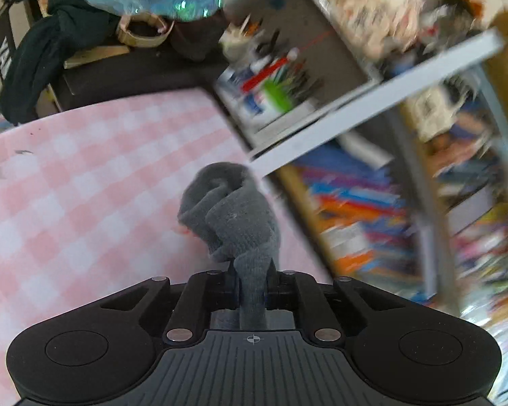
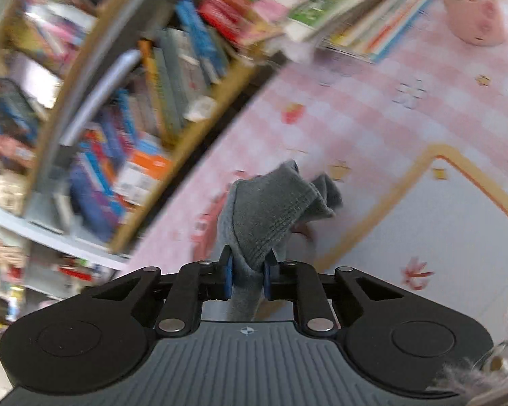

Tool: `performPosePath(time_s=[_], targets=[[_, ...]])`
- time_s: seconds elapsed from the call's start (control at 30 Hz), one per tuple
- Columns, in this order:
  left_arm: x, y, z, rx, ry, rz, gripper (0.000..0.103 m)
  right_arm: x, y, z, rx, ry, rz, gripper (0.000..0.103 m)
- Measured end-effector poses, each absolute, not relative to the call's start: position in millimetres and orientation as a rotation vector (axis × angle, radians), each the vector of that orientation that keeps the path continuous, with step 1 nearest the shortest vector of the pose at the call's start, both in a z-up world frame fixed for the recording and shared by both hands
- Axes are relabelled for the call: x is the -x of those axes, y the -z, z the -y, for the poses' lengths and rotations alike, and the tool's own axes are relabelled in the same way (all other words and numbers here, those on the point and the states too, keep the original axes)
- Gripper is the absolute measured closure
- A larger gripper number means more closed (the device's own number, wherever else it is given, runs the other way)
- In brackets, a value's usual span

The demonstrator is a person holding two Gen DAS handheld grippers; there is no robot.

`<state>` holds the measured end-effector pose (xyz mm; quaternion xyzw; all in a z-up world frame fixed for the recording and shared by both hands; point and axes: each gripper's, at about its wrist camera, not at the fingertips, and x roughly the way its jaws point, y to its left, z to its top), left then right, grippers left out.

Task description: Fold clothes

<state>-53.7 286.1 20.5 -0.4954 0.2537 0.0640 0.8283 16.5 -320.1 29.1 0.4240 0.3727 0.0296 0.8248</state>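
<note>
A grey knitted sock (image 1: pixel 233 216) is bunched up in front of my left gripper (image 1: pixel 252 286), which is shut on it and holds it above the pink checked tablecloth (image 1: pixel 84 176). In the right wrist view my right gripper (image 2: pixel 249 275) is shut on grey sock fabric (image 2: pixel 271 209) too, held above the pink cloth (image 2: pixel 372 121). I cannot tell whether both hold the same sock. Both views are blurred by motion.
A shelf unit with books and pens (image 1: pixel 372 108) stands right of the table. Dark clothes (image 1: pixel 40 50) and bags lie at the back left. A stack of books (image 2: pixel 355 10), a pink container (image 2: pixel 470 3) and a white mat with an orange border (image 2: pixel 457 237) lie on the table.
</note>
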Motion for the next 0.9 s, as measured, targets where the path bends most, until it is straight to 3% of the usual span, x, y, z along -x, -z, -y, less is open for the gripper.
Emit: performPosePath(time_s=[0.23,0.47,0.67,0.8,0.9], targets=[[55.5,39.8,-299.8,0.992,-0.335,-0.736,0.093,-19.6,14.1,312.9,-0.844,0.077,-0.993,0.088],[53.1,38.4,-305.5,0.998,-0.319,-0.725,0.094,-20.6,11.9,310.1,-0.817,0.093,-1.012,0.088],[61.2,0.9,-304.3,0.975,-0.249,-0.625,0.094,-8.5,-16.1,306.3,-0.787,-0.017,-0.883,0.088],[58.5,29.7,-310.3,0.973,-0.332,-0.747,0.094,-14.7,4.9,301.9,-0.763,0.055,-1.003,0.088],[64.2,37.8,-309.6,0.992,-0.331,-0.735,0.093,-16.6,12.1,300.6,-0.762,0.080,-1.032,0.087]])
